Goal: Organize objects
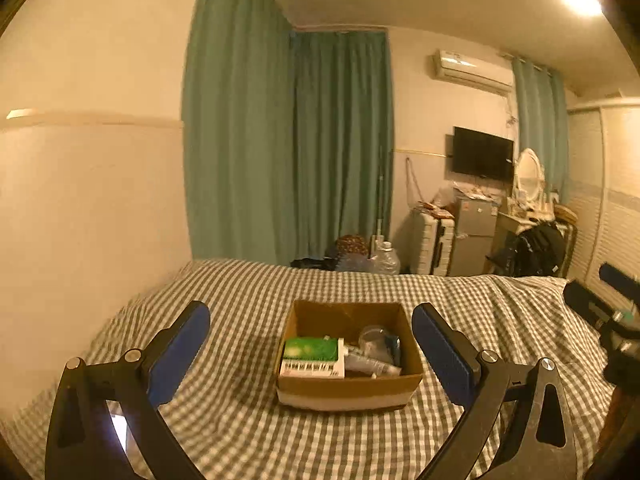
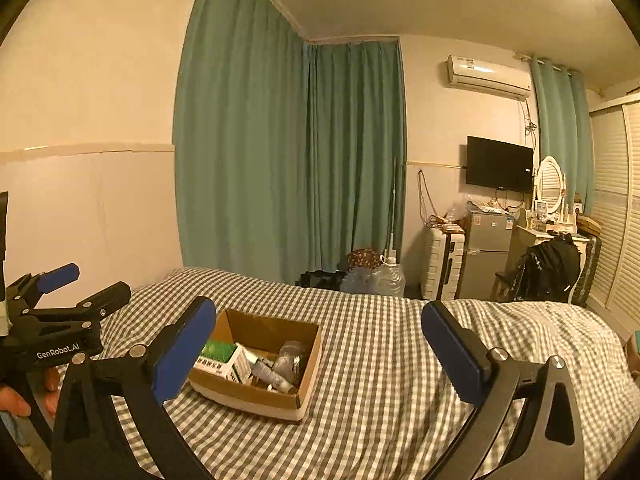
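Observation:
An open cardboard box (image 1: 349, 390) sits on the checked bed; it also shows in the right wrist view (image 2: 256, 394). Inside lie a green and white carton (image 1: 314, 356) (image 2: 224, 360), a grey tube (image 1: 370, 365) (image 2: 272, 378) and a clear jar (image 1: 374, 338) (image 2: 291, 354). My left gripper (image 1: 311, 322) is open and empty, its fingers either side of the box, above and before it. My right gripper (image 2: 318, 318) is open and empty, to the right of the box. The left gripper also shows at the left edge of the right wrist view (image 2: 76, 284).
The bed with its grey checked cover (image 2: 392, 360) fills the foreground. A plain wall (image 1: 92, 200) runs along its left side. Beyond the foot are green curtains (image 2: 288, 160), a white suitcase (image 2: 442, 264), a small fridge (image 2: 486, 254) and a dressing table (image 2: 548, 232).

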Available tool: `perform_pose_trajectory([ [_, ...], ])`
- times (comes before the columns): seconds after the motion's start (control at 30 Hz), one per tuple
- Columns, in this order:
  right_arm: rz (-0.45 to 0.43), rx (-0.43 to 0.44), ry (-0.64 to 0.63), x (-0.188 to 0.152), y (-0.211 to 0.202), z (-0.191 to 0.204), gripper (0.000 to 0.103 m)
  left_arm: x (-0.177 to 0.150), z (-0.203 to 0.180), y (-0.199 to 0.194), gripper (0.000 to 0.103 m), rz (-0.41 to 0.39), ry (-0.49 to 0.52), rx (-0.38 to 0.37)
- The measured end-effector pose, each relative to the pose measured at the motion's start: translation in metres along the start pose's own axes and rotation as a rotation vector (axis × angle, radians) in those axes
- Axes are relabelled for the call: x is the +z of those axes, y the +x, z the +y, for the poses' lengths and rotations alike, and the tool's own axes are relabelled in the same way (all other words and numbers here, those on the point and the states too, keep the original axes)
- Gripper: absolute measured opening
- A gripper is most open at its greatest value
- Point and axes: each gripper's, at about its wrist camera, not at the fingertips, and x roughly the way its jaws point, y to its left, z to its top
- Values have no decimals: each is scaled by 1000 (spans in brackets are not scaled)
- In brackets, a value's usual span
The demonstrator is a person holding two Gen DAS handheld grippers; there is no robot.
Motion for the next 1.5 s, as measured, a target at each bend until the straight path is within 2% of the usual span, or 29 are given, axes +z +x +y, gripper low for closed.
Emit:
perform_pose_trajectory([
  [0.07, -6, -18, -21, -20, 10, -1, 103, -17, 2, 3, 103, 10, -18, -4],
  [0.13, 26, -49, -32, -42, 23, -2, 103, -30, 2, 8, 103, 31, -2, -10],
  [0.33, 70, -48, 47, -64, 47, -16, 103, -48, 10, 14, 103, 51, -14, -6],
  [0.43, 66, -52, 38, -67, 49, -16, 103, -47, 13, 13, 103, 44, -36, -13],
  [0.83, 78, -47, 43, -70, 52, -13, 103, -52, 0, 11, 103, 70, 8, -24],
  [1.5, 103, -47, 54, -77, 59, -11, 103, -55, -3, 16, 103, 85, 11, -36],
])
